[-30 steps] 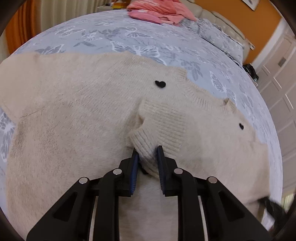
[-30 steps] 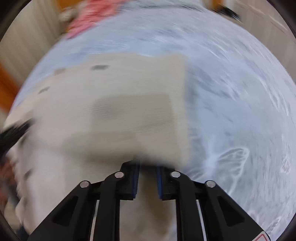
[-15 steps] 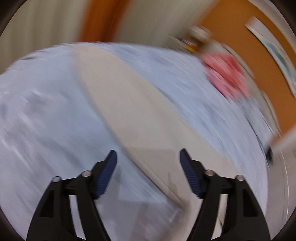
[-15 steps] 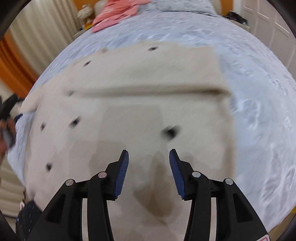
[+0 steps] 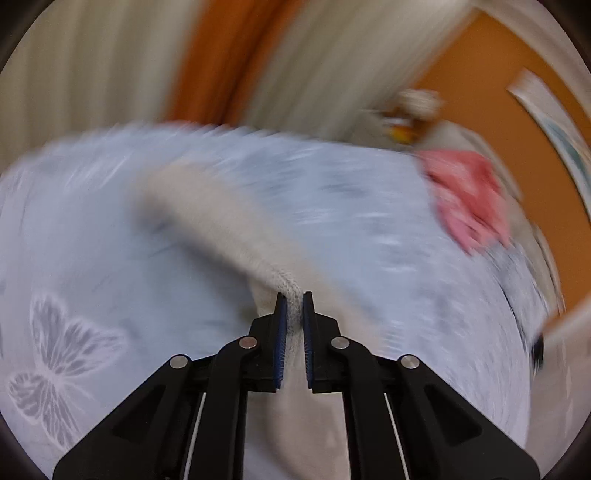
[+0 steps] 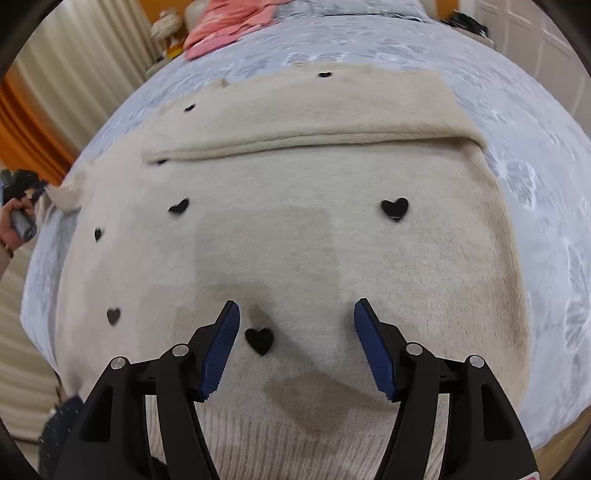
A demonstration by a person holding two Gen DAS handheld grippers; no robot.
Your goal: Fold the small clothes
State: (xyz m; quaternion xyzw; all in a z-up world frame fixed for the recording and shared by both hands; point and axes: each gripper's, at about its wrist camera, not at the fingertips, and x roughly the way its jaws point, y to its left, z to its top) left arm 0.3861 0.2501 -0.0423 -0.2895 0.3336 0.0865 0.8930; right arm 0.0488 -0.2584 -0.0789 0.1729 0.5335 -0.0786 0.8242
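A cream knit sweater (image 6: 295, 229) with small black hearts lies spread on the bed; one sleeve is folded across its far part (image 6: 310, 136). My right gripper (image 6: 295, 325) is open and empty, just above the sweater's near body. In the blurred left wrist view, my left gripper (image 5: 293, 314) is shut on the ribbed edge of the sweater's other sleeve (image 5: 221, 218), which stretches away over the bedsheet. In the right wrist view the left gripper and hand (image 6: 18, 199) sit at the sweater's far left corner.
The bed has a light blue butterfly-print sheet (image 6: 546, 206). A pile of pink clothes (image 6: 229, 18) lies at the far end, also in the left wrist view (image 5: 469, 199). Cream curtains and an orange wall stand at the left; white doors at the right.
My left gripper let go of the folded sleeve cuff, swung left, opened wide, and is now shut on the other sleeve's edge. My right gripper released the sweater and opened wider.
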